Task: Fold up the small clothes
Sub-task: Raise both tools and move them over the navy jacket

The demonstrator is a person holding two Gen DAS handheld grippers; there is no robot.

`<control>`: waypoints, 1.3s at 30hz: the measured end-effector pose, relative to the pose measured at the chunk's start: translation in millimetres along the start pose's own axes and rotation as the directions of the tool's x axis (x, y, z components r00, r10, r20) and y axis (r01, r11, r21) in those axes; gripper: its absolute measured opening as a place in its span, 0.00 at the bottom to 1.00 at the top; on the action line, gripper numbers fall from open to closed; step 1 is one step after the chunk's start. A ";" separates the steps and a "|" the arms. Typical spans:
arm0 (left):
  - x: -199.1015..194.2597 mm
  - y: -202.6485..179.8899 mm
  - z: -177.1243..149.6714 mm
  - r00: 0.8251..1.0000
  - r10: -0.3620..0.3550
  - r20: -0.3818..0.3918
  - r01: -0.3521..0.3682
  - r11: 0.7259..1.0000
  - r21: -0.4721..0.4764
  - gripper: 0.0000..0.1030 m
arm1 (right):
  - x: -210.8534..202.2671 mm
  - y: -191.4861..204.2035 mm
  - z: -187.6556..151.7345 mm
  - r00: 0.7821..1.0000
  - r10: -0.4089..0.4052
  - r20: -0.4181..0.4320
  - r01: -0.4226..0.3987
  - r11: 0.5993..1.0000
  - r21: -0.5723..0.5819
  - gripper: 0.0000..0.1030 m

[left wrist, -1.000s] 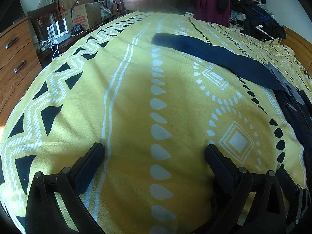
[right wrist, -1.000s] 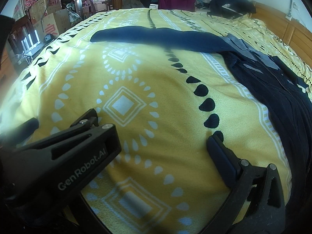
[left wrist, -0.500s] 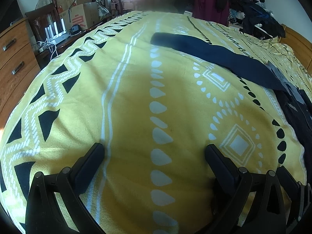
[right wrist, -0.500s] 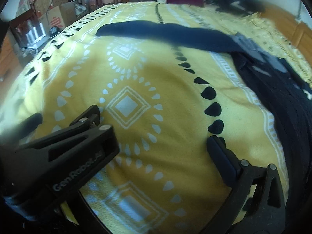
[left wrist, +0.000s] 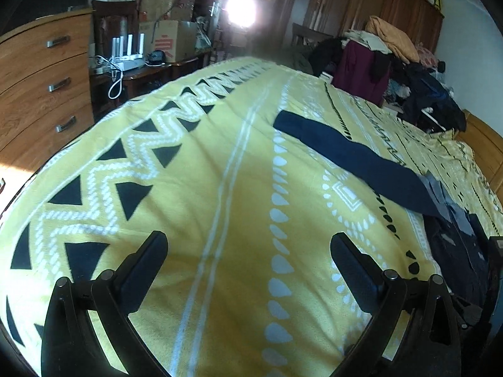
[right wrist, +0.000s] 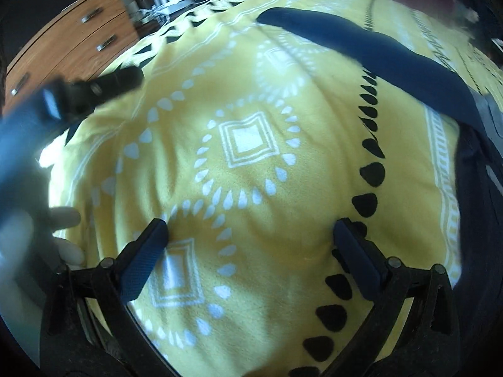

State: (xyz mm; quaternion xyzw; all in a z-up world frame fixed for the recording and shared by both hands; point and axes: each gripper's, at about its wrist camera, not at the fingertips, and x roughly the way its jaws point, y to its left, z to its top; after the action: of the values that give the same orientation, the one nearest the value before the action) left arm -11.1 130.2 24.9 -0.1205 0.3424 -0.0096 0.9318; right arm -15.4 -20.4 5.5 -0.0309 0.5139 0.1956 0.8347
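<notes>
A dark navy garment (left wrist: 355, 157) lies flat on the yellow patterned blanket (left wrist: 220, 188), with one long part stretched out across it, far ahead and to the right of both grippers. The left gripper (left wrist: 248, 251) is wide open and holds nothing. The right gripper (right wrist: 250, 238) is also wide open and empty, above bare blanket. A wooden dresser (left wrist: 41, 88) stands at the left side, and piled clothes (left wrist: 393, 59) are behind the bed.
</notes>
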 end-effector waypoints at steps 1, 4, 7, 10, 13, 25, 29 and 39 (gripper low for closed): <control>-9.0 0.5 2.3 1.000 -0.022 0.023 0.022 0.999 -0.023 1.00 | -2.1 -1.3 0.5 1.000 0.021 -0.008 -0.021 1.000 -0.021 1.00; -38.7 -6.8 11.0 0.994 -0.046 0.103 0.052 0.997 -0.049 1.00 | -12.3 -5.2 -2.6 0.999 0.034 -0.011 -0.035 0.997 -0.066 1.00; -74.3 -21.3 23.8 0.980 -0.063 0.190 0.074 0.996 -0.053 1.00 | -32.0 -11.6 -10.1 0.999 0.035 0.024 -0.032 0.994 -0.108 1.00; -110.3 -42.0 40.9 0.959 -0.079 0.273 0.092 0.995 -0.034 1.00 | -62.4 -19.3 -17.2 0.996 0.034 0.087 -0.019 0.986 -0.165 1.00; -153.4 -64.2 59.1 0.928 -0.079 0.363 0.086 0.996 -0.004 1.00 | -100.8 -31.2 -22.8 0.982 0.020 0.187 0.024 0.973 -0.230 1.00; -309.9 -188.6 87.2 0.680 -0.300 0.669 0.297 0.947 0.123 1.00 | -264.8 -106.3 -55.9 0.746 -0.124 0.655 0.344 0.913 -0.219 1.00; -300.5 -225.2 82.6 0.735 -0.351 0.580 0.315 0.934 0.166 1.00 | -283.1 -136.4 -72.6 0.689 -0.212 0.693 0.438 0.884 -0.165 1.00; -220.3 -259.0 47.0 0.871 -0.283 0.402 0.250 0.959 0.133 1.00 | -257.3 -232.1 -124.9 0.736 -0.439 0.515 0.526 0.850 -0.028 1.00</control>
State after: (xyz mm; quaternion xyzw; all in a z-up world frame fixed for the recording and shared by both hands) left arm -132.9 -88.9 259.4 -0.1298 0.1151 -0.1254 0.9768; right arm -139.6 -341.7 135.9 -0.1844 0.2403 0.0165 0.9529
